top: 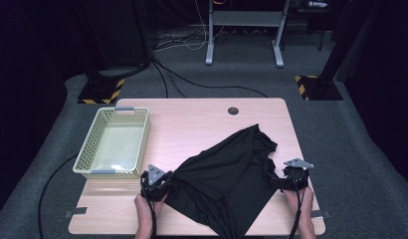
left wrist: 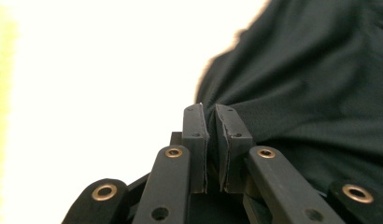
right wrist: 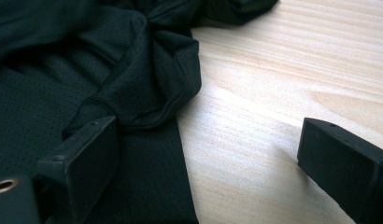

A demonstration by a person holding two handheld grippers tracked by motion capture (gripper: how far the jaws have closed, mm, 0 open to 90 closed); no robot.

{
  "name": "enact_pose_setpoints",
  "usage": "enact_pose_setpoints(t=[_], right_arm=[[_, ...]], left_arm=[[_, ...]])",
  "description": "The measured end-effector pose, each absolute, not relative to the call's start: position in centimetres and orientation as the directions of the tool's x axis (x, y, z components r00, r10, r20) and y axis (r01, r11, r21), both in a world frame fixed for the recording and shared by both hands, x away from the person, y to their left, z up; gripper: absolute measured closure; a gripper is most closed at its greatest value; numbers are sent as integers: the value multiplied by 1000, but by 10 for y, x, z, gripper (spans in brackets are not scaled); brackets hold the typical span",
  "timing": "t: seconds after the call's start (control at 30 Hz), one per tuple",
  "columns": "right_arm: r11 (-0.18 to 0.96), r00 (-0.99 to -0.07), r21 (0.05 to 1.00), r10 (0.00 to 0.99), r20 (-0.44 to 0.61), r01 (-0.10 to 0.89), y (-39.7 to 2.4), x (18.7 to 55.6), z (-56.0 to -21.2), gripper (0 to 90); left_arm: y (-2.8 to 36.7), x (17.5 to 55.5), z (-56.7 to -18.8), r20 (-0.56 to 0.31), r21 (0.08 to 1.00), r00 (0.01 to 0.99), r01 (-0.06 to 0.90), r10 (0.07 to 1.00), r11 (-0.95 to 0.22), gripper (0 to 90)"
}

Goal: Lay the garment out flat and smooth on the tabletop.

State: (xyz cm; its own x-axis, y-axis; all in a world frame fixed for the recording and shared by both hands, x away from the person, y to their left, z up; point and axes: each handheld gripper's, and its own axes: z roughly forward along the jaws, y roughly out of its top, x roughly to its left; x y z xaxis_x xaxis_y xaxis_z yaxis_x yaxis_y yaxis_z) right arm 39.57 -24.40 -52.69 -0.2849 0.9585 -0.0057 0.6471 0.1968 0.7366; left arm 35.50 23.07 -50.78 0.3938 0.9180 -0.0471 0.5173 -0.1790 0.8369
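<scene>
A black mesh garment (top: 227,174) lies crumpled on the near right part of the wooden table (top: 192,119). My left gripper (top: 164,181) is at the garment's left corner. In the left gripper view its jaws stand almost together, pinching a fold of the black cloth (left wrist: 311,84) between the pads; the gripper (left wrist: 212,109) is shut on it. My right gripper (top: 276,180) is at the garment's right edge. In the right gripper view it (right wrist: 206,140) is open wide: one jaw lies on the cloth (right wrist: 63,93), the other over bare wood.
A pale green plastic basket (top: 85,149) stands on the table's left side, with nothing showing inside. A round cable hole (top: 233,110) sits near the far edge. Beyond the table, cables and stand feet lie on the grey carpet.
</scene>
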Motion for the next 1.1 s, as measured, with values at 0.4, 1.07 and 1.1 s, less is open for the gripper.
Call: enact_pose_setpoints(t=[0.4,1.07,1.1], right_arm=[[201,-273,742,962,-25,639,-241,393,-527,59],[189,-261,744,965,-20,641,-241,392,-527,70],[189,-261,744,965,-20,641,-241,392,-527,70]], left_arm=[[219,341,-510,-30,844,345,511,938,-161,332],[144,329,-523,74,797,612,438,788,-415,865],[149,329,-521,73,802,605,437,793,-408,869]])
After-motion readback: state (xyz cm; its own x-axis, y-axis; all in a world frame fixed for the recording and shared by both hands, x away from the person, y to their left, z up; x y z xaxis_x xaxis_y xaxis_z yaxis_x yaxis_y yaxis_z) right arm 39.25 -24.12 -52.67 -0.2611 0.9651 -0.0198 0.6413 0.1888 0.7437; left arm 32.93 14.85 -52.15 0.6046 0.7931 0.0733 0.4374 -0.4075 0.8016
